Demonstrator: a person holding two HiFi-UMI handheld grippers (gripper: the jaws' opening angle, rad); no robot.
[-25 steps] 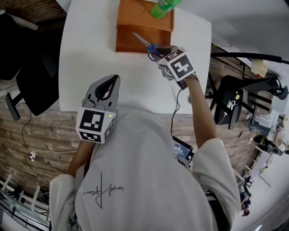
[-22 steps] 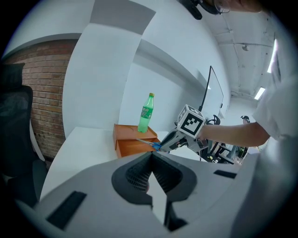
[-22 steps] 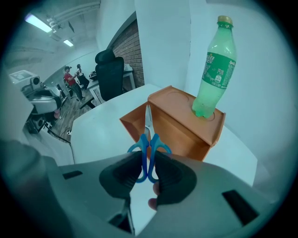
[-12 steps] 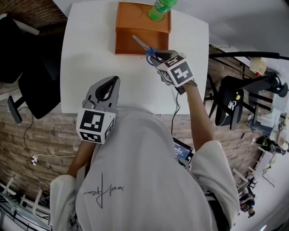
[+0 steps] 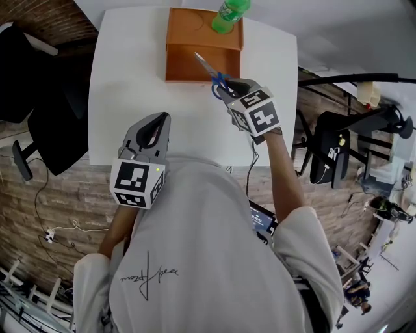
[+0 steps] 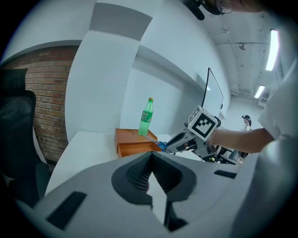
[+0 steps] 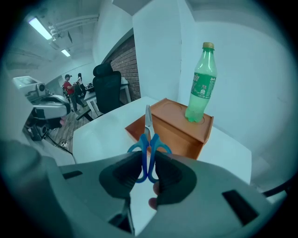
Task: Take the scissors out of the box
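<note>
Blue-handled scissors (image 5: 209, 68) hang in the air over the front edge of the orange box (image 5: 195, 62), blades pointing away toward the box. My right gripper (image 5: 226, 84) is shut on their handles; in the right gripper view the scissors (image 7: 148, 135) stand upright between the pads of the gripper (image 7: 148, 169). The box (image 7: 179, 128) lies on the white table (image 5: 130, 78). My left gripper (image 5: 162, 119) is shut and holds nothing, hovering near the table's front edge; in its own view its jaws meet at the gripper (image 6: 151, 155).
A green plastic bottle (image 5: 229, 13) stands on the far right part of the box, also seen as the bottle (image 7: 201, 88). Black office chairs (image 5: 39, 97) stand left of the table, another chair (image 5: 331, 146) and cables to the right.
The right gripper has lifted the scissors slightly and drawn them a little back from the box. The left gripper has stayed where it was.
</note>
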